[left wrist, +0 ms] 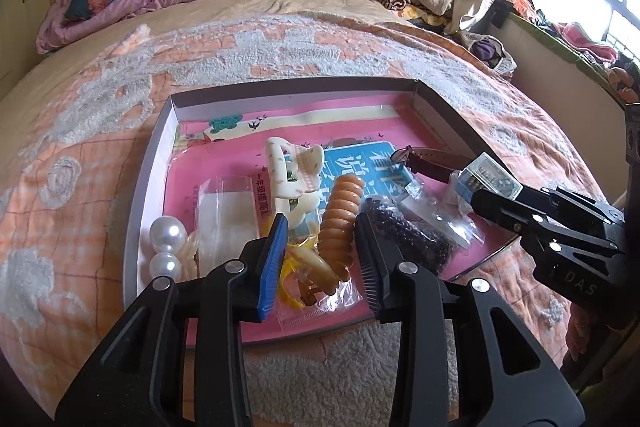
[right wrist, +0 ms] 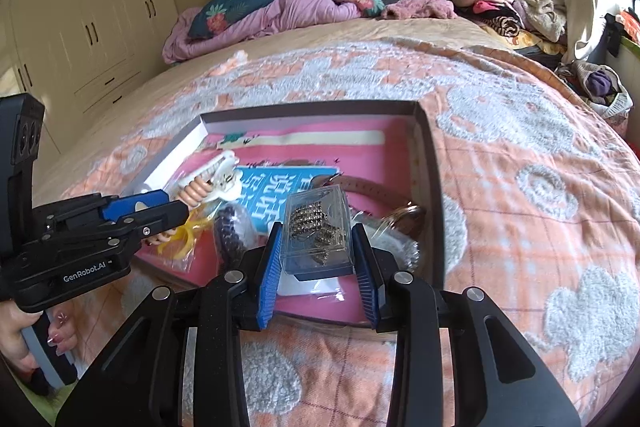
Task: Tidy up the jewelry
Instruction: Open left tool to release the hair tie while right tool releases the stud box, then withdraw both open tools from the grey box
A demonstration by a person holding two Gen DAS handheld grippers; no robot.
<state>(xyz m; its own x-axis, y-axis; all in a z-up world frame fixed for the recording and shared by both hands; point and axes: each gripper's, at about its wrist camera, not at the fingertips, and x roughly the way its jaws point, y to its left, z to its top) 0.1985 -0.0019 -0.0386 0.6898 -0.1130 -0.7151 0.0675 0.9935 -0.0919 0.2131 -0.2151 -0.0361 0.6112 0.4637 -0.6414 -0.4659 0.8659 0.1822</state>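
Note:
A shallow grey-rimmed tray [left wrist: 148, 163] lies on the bed, lined with a pink and blue booklet. It holds a cream claw clip [left wrist: 292, 167], a pearl hair clip [left wrist: 168, 243], a bag of dark beads [left wrist: 404, 231], a brown-strap watch [left wrist: 436, 163] and a brown spiral hair tie [left wrist: 340, 223]. My left gripper [left wrist: 322, 219] is slightly open around the hair tie; a gap shows beside its blue pad. My right gripper [right wrist: 317, 227] is shut on a clear plastic box [right wrist: 316, 211] of sparkly jewelry, low over the tray's near right part.
The tray sits on an orange and white fleece blanket [right wrist: 520, 147]. A rumpled pink quilt [right wrist: 280, 15] and a clothes pile [right wrist: 500, 3] lie at the bed's far end. A hand [right wrist: 24, 339] grips the left gripper's handle. Cupboards [right wrist: 80, 7] line the left wall.

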